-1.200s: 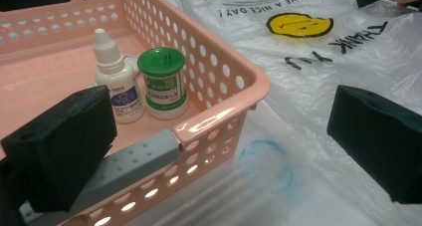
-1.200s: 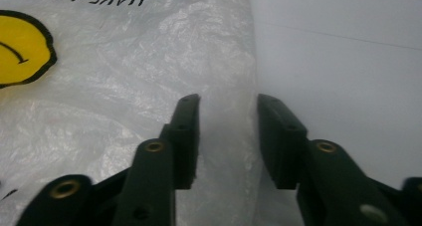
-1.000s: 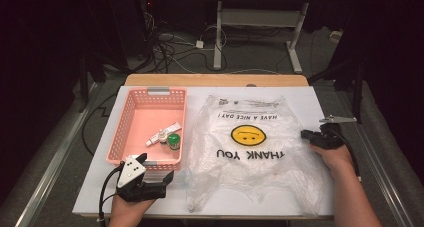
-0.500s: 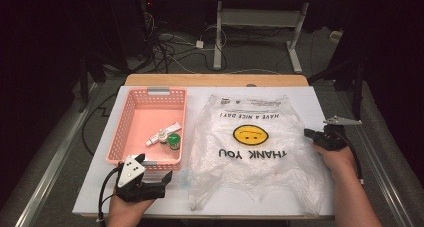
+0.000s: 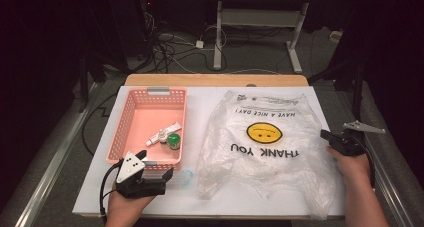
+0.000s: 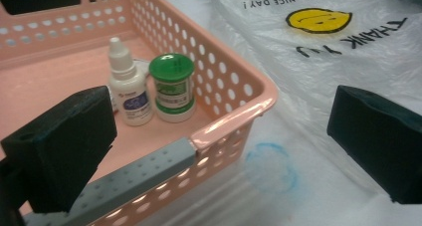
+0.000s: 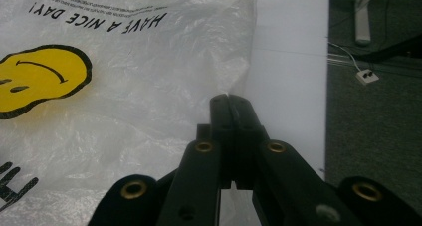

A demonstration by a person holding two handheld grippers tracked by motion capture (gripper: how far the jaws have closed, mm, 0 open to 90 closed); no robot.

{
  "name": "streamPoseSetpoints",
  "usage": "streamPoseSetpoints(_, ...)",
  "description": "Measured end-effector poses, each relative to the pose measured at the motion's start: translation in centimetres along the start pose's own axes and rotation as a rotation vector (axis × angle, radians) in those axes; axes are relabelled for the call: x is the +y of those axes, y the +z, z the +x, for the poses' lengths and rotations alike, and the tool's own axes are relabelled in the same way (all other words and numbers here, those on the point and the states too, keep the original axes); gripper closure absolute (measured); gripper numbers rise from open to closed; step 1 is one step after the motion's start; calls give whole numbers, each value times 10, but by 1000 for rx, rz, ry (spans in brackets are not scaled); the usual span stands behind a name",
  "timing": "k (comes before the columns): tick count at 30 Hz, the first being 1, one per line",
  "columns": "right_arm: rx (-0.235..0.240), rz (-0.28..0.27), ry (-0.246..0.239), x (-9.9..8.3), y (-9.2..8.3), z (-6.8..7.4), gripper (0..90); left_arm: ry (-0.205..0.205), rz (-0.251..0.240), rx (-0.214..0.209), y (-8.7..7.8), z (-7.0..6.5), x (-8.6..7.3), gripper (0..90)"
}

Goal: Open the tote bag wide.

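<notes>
On the white table (image 5: 210, 199) we list a clear plastic bag (image 5: 265, 157) printed with a yellow smiley, spread flat to the right of a pink basket (image 5: 131, 118); in the basket's near corner we count a white dropper bottle (image 6: 127, 89), a green-capped jar (image 6: 172, 86) just beside it, and a small tube (image 5: 162, 133); our right gripper (image 7: 230, 102) sits at the bag's right edge, its jaws clenched tight together, and whether film is pinched between them we cannot tell; our left gripper (image 5: 167, 176) rests by the basket's near rim, jaws released wide, nothing between them.
</notes>
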State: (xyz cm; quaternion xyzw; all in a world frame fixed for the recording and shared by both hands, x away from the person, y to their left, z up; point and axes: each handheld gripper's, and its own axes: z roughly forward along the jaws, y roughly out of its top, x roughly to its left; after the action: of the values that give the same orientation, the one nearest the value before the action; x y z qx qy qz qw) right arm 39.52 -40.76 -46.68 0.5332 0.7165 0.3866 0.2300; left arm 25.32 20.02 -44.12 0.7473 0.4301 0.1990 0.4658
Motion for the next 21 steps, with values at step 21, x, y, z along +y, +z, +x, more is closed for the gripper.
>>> streamPoseSetpoints(21, -162, 15, -11, -36, -64, 17, 900, 59, 19, -93, -4, 16, 9, 0)
